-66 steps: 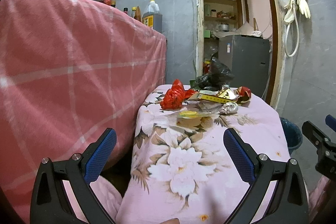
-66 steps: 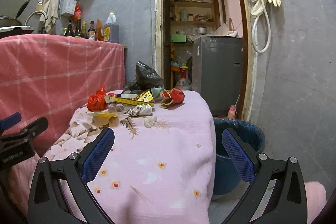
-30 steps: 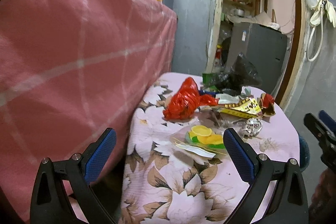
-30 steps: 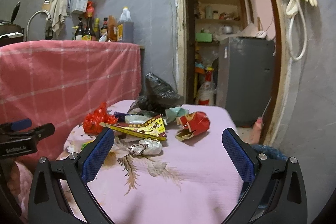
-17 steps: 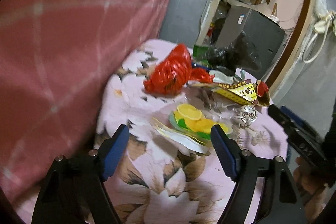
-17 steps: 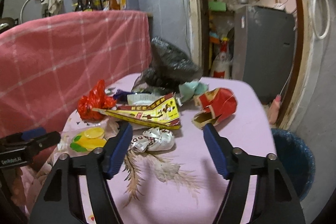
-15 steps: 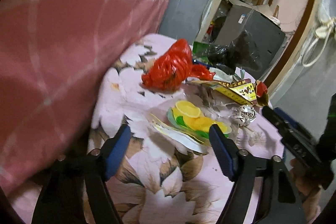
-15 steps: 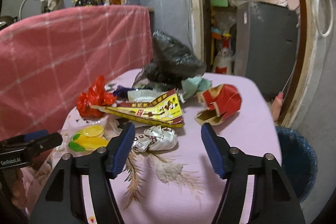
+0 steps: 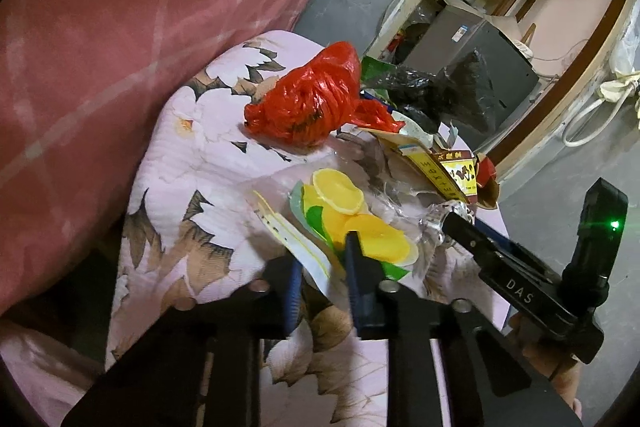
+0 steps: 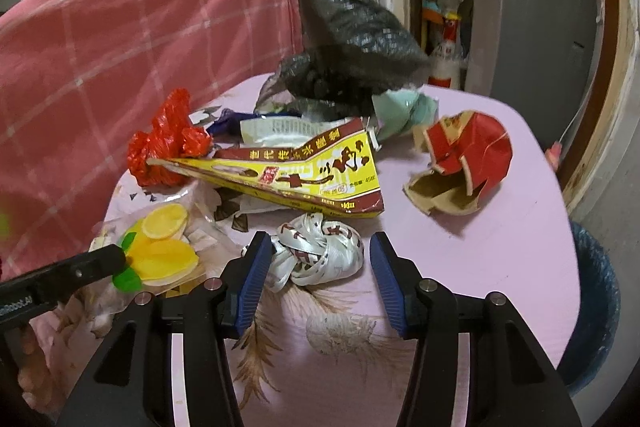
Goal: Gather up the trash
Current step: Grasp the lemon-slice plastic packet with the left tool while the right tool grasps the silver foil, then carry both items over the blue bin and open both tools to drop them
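Trash lies on a table under a pink floral cloth (image 10: 460,327). My left gripper (image 9: 323,251) is closing its jaws on the near edge of a clear wrapper printed with lemon slices (image 9: 360,223), and the pads pinch that edge. My right gripper (image 10: 319,242) is also closing, with a crumpled silver wrapper (image 10: 316,251) between its fingers. A gap shows at the right pad. Behind lie a red plastic bag (image 10: 168,143), a flattened yellow-brown carton (image 10: 304,175), a torn red carton (image 10: 468,163) and a black plastic bag (image 10: 352,39).
A blue bin (image 10: 592,307) stands on the floor at the table's right edge. A counter draped in pink checked cloth (image 10: 100,47) borders the table on the left. A grey cabinet (image 10: 532,39) stands in the doorway behind. A pale green wad (image 10: 404,111) lies by the black bag.
Both grippers came forward and down to the table and narrowed their jaws. The left one took hold of the lemon wrapper's edge. The right one came around the silver wrapper.
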`<action>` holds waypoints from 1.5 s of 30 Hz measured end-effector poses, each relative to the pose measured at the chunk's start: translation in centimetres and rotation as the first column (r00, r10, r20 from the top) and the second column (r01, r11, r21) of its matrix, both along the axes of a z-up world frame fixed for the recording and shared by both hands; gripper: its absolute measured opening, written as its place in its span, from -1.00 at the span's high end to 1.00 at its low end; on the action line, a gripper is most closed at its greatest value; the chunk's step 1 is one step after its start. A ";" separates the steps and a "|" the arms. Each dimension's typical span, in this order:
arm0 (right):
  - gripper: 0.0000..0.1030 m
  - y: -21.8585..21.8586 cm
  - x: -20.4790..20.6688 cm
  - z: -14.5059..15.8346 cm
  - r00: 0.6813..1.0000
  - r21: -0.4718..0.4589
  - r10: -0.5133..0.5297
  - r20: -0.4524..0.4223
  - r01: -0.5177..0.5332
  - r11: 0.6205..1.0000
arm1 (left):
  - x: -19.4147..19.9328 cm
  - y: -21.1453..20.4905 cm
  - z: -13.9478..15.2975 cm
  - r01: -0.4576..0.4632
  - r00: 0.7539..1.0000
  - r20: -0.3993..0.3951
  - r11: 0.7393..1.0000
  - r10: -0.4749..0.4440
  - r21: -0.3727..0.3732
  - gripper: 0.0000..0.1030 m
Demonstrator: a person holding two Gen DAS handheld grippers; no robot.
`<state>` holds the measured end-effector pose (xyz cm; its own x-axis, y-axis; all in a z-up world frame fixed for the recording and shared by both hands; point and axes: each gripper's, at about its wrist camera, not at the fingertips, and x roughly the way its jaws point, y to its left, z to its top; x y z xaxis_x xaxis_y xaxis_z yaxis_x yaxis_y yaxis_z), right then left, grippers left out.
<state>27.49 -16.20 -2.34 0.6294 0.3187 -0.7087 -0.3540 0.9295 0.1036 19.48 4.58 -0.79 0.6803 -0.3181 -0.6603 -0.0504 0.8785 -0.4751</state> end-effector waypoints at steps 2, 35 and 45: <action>0.13 -0.4 0.1 -0.2 1.000 0.033 0.002 -0.025 -0.001 0.999 | 0.0 -0.2 0.0 0.006 1.000 0.008 1.000 -0.006 0.009 0.93; 0.55 -9.1 -11.2 6.6 0.894 0.072 -0.126 0.430 0.105 0.992 | -6.5 -13.5 6.9 -0.018 0.868 0.483 0.967 -0.111 0.254 1.00; 0.54 -19.6 -8.4 7.8 0.797 0.053 -0.321 0.511 0.343 0.938 | -0.2 -24.1 6.7 0.152 0.835 0.499 0.968 -0.233 0.197 1.00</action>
<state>19.04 -35.77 5.46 0.9630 0.0023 -0.2695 -0.0145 0.9990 -0.0433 19.31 -19.56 5.92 0.8688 -0.4080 -0.2806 0.3432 0.9046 -0.2527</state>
